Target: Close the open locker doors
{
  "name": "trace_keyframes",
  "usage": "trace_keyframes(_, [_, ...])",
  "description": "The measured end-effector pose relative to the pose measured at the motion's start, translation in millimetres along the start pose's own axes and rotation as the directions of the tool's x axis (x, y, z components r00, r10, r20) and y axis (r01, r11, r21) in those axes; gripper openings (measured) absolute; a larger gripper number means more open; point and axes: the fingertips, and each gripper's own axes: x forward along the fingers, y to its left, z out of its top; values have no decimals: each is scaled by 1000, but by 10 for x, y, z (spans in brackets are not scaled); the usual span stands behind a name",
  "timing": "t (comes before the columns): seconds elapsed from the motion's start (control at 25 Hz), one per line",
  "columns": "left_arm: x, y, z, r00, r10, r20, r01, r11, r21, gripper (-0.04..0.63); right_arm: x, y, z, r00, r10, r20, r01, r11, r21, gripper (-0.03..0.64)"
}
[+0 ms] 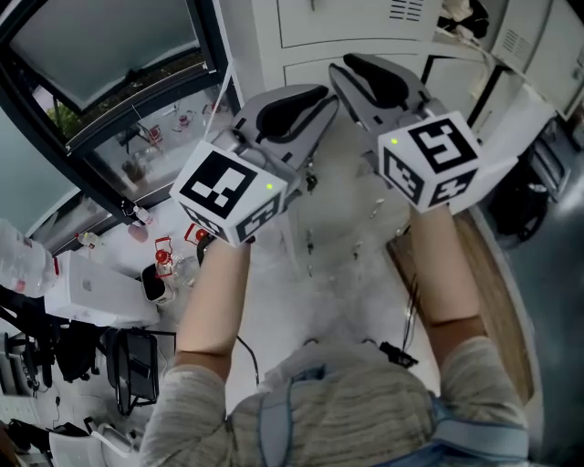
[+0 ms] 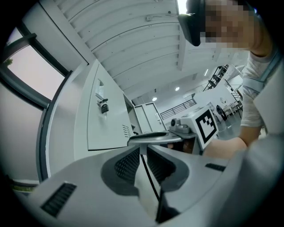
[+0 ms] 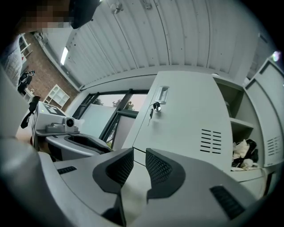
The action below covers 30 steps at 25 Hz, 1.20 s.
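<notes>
Grey knit sleeves fill the bottom of the head view, and two bare forearms reach up from them toward the middle of the frame. Each hand holds a gripper topped by a cube with black-and-white square markers. The left gripper is at centre left and the right gripper is just beside it at upper centre. Both point at the top edge of the frame.

Seen from its own camera, the left gripper has its ribbed pads released. They stand a narrow gap apart with nothing between them. The right gripper is the same, slightly parted and empty, with pale locker metal showing through the slit.

Beyond the jaws rises a bank of white lockers. In the right gripper view, a closed locker door fills the centre of the frame. It has a recessed handle, a key hanging in its lock, and vent slots low on its right side.

To the right of it is an open compartment with a shelf and a bundle of cloth on the ledge below. In the head view, an open locker door angles out at the upper right, well clear of both grippers.

A dark-framed window takes up the upper left of that frame.
</notes>
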Motion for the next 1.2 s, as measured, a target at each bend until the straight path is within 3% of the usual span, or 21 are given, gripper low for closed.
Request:
trace_keyframes(0.64, [1206,-1113,358,986,-156,57,156,988,-3,48,-1506,-951,104,994,-103,-36,100,992,-79,84])
trace_keyframes(1.2, [2632,-2514,690,934,-326,145,331,944,-9,48,-3122,-2202,44,959,-270,-82,255,955,-153,84])
